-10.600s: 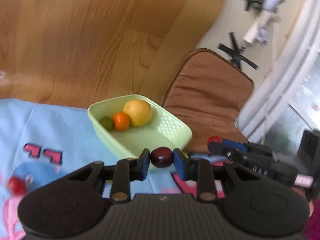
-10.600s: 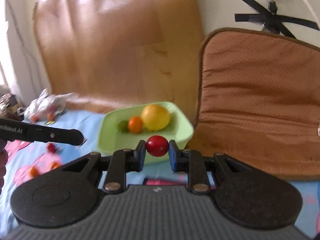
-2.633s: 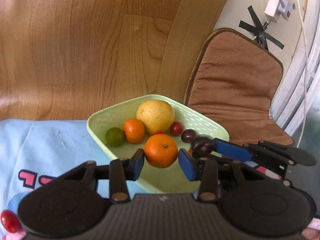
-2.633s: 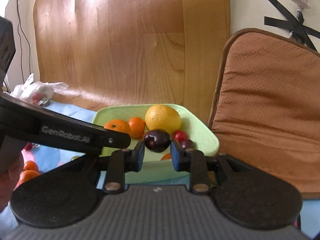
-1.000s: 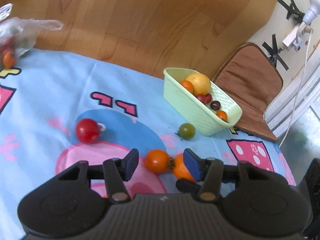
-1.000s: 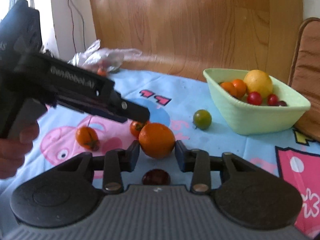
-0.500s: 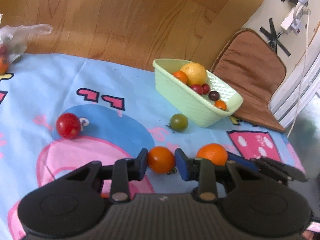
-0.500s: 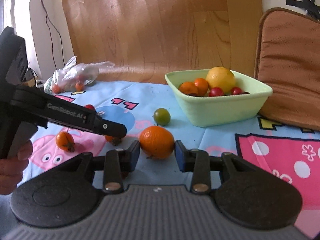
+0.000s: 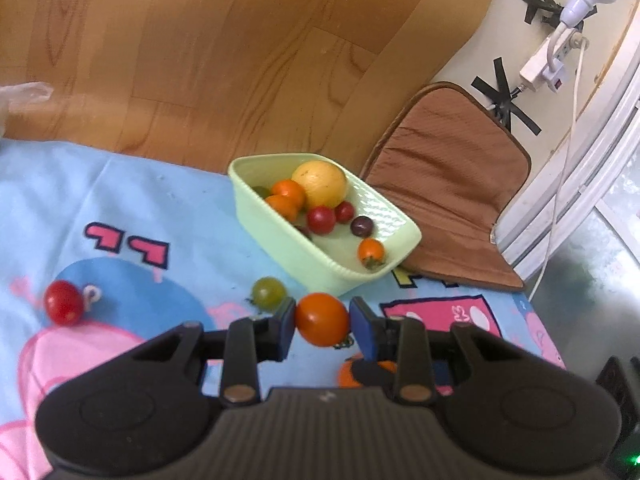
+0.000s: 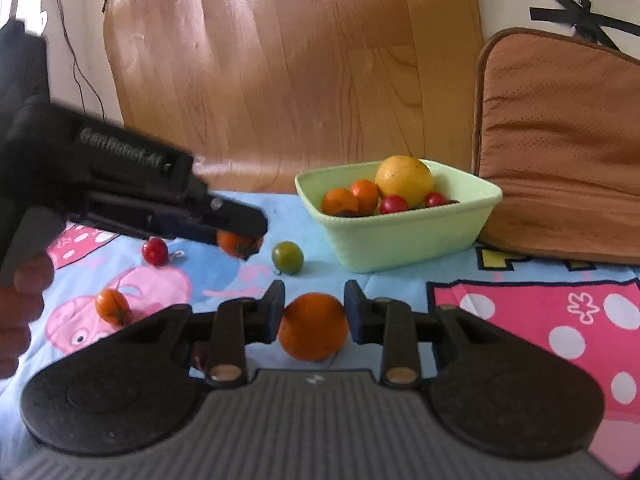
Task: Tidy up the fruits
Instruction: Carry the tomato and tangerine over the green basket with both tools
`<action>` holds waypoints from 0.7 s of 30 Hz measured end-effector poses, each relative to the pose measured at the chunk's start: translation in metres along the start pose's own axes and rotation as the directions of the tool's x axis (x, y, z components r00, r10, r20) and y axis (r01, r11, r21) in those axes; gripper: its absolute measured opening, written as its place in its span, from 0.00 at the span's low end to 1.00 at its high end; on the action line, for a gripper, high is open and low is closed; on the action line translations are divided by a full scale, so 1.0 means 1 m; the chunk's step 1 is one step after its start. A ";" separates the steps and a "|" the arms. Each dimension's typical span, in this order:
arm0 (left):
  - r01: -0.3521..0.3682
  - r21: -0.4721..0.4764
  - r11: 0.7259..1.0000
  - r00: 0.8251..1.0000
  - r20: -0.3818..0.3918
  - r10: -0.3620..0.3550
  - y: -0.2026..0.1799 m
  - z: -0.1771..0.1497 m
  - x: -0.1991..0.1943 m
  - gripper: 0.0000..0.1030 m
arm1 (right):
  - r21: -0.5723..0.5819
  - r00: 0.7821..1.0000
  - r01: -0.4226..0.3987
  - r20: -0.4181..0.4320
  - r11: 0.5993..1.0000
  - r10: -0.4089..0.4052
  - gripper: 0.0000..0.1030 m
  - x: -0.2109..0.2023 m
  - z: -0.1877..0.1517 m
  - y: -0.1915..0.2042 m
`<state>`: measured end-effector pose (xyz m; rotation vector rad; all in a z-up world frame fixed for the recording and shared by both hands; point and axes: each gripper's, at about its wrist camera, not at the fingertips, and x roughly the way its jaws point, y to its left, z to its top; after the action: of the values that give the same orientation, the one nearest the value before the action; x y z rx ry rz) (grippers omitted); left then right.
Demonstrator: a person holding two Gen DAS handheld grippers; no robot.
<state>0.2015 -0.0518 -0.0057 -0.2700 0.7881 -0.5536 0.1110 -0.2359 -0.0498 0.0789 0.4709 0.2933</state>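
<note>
My left gripper [image 9: 322, 319] is shut on an orange tomato [image 9: 322, 319] and holds it above the mat, short of the light green basket [image 9: 304, 258]. The basket holds a yellow citrus, oranges, red tomatoes and a dark plum. In the right wrist view the left gripper [image 10: 240, 240] shows at the left with the orange tomato [image 10: 236, 243]. My right gripper [image 10: 314, 312] has its fingers around an orange [image 10: 313, 327] that sits low between them; small gaps show at both pads. The basket [image 10: 404, 236] stands beyond it.
A green tomato [image 9: 268, 291] [image 10: 287, 257] lies on the blue cartoon mat in front of the basket. A red tomato [image 9: 62, 303] [image 10: 155, 251] and a small orange tomato [image 10: 113, 306] lie to the left. A brown cushion [image 10: 560, 148] leans right of the basket. A wood panel stands behind.
My left gripper has lifted the orange tomato off the mat and moved toward the basket. The orange sits lower between my right gripper's fingers, which have parted slightly.
</note>
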 end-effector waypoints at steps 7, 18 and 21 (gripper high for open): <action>-0.009 0.012 1.000 0.999 -0.034 0.009 -0.004 -0.006 0.012 0.29 | -0.071 1.000 -0.014 -0.028 0.997 0.012 0.44 -0.002 -0.001 0.002; -0.001 0.034 0.999 1.000 -0.016 0.002 -0.011 0.010 0.014 0.29 | -0.032 0.992 -0.093 -0.089 0.995 0.089 0.40 -0.002 0.000 0.000; 0.008 0.037 0.999 1.000 0.001 -0.008 -0.015 0.026 0.019 0.29 | -0.006 0.998 -0.055 0.004 0.998 0.055 0.40 -0.015 0.017 -0.009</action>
<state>0.2261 -0.0739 0.0077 -0.2399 0.7753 -0.5753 0.1088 -0.2494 -0.0294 0.0866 0.4642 0.3483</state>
